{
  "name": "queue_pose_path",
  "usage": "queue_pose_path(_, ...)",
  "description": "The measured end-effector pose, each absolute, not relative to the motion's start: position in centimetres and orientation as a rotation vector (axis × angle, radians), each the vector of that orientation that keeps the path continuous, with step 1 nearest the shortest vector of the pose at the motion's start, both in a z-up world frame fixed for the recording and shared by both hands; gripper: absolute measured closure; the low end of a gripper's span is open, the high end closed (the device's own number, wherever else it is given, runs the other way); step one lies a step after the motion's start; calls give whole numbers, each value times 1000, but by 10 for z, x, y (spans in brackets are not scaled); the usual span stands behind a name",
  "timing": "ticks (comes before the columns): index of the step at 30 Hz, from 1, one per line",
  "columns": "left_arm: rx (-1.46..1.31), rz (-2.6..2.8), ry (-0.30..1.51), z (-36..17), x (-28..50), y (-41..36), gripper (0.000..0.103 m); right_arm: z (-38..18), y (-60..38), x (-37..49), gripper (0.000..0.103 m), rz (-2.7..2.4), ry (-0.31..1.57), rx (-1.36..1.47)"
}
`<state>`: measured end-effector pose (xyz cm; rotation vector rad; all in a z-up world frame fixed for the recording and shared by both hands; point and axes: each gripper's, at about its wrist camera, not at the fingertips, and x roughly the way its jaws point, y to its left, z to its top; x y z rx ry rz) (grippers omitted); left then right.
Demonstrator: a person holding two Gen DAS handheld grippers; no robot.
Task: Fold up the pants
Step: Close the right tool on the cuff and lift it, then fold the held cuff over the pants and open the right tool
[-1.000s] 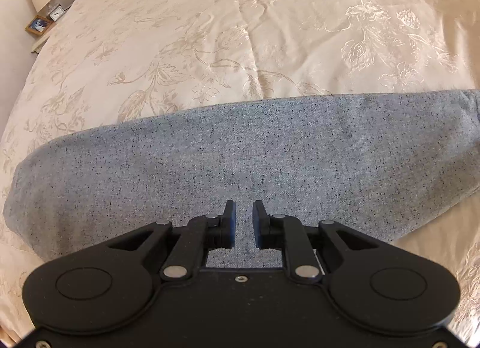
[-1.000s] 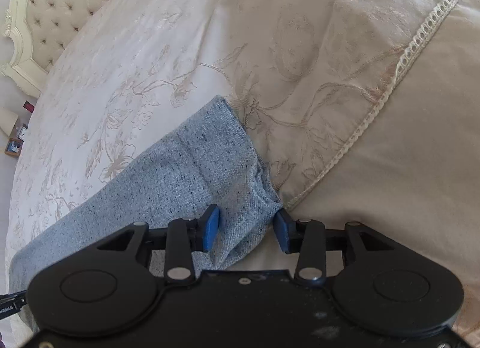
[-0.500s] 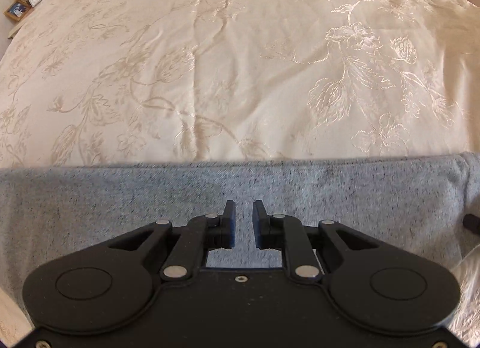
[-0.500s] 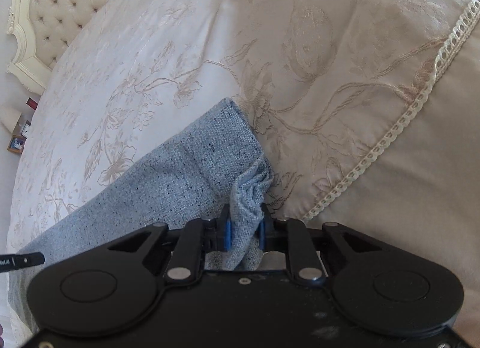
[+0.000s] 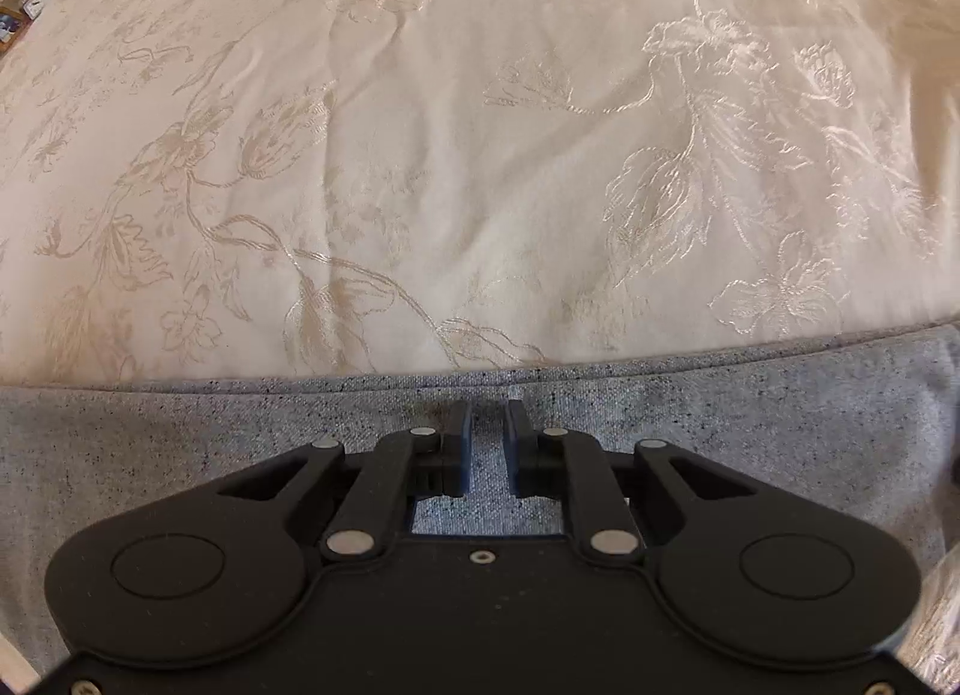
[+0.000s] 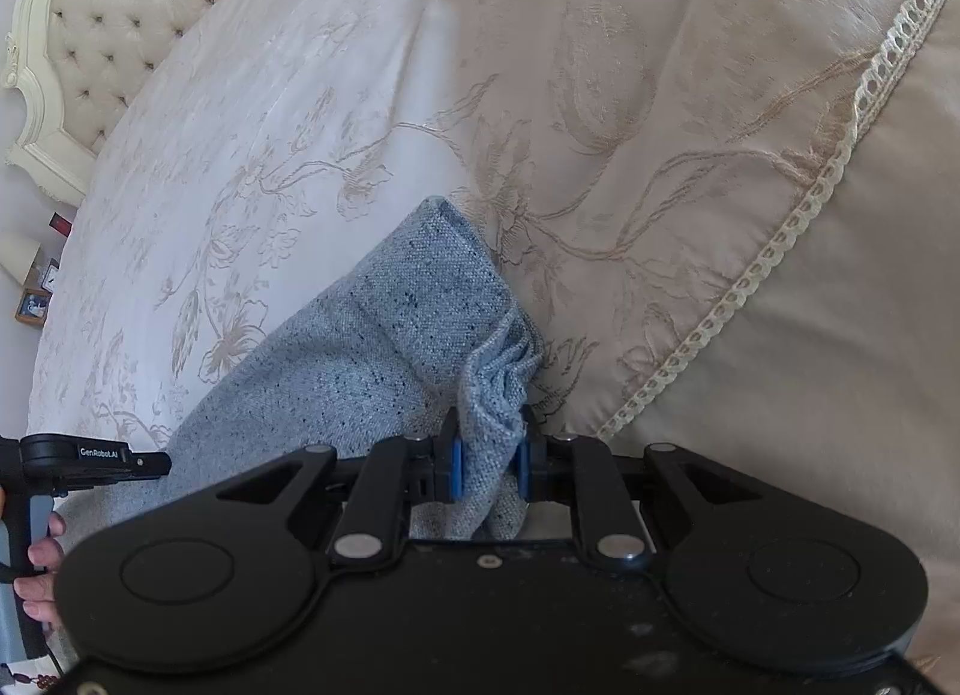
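My left tool [image 5: 485, 443] points steeply down over the grey pants [image 5: 750, 443], just inside their far long edge. Its jaws stand narrowly apart, cloth showing flat in the gap; I cannot tell whether the pads pinch any of it. The pants lie as a long band across the bed [image 5: 456, 155], running out of frame at both sides. Beyond that edge the cream floral bedspread is open room all the way to the far side.

My right tool [image 6: 487, 464] is clamped on the pants [image 6: 360, 371] at a bunched corner of their end, having just closed there. This view alone shows that end, near the lace-trimmed edge [image 6: 798, 215] of the bedspread, the tufted headboard [image 6: 120, 5] at upper left, and my left hand [image 6: 42, 563] on its tool's handle at the left margin.
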<state>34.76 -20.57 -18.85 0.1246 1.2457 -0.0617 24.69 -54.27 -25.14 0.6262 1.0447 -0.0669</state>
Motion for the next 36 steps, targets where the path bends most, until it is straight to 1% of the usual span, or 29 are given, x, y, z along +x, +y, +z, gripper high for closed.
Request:
queue_pose_path(3,92,-94,1233,-170,319,-200,81,-247,-542,247,86,-64,1044,616)
queue_pose_path(7,80,-141,1269,-168,280,-202,81,-240,-542,246,86,-60,1039,611)
queue_pose_path(10,99,-155,1302,-181,260,-208,81,-231,-542,246,86,-55,1029,611)
queue_pose_path(13,95,-155,1370,-206,259,-210,82,-221,-539,247,86,-53,1022,589)
queue_pose_path(15,88,-153,1367,-209,261,-210,82,-215,-537,247,86,-55,1018,577)
queue_pose_path(19,-12,-163,1323,-185,265,-189,82,-197,-522,249,86,-60,1002,508)
queue_pose_path(22,15,-147,1258,-164,259,-162,82,-172,-500,249,86,-48,969,431)
queue_pose_path(27,7,-116,1209,-143,249,-94,82,-117,-436,247,86,30,891,321)
queue_pose_path(31,-3,-76,1187,-136,237,-34,82,-77,-353,238,86,133,829,243)
queue_pose_path(34,-9,-29,1180,-134,225,11,82,-68,-280,233,86,228,819,223)
queue_pose_path(36,-13,0,1188,-137,219,37,82,-76,-234,230,86,284,833,202)
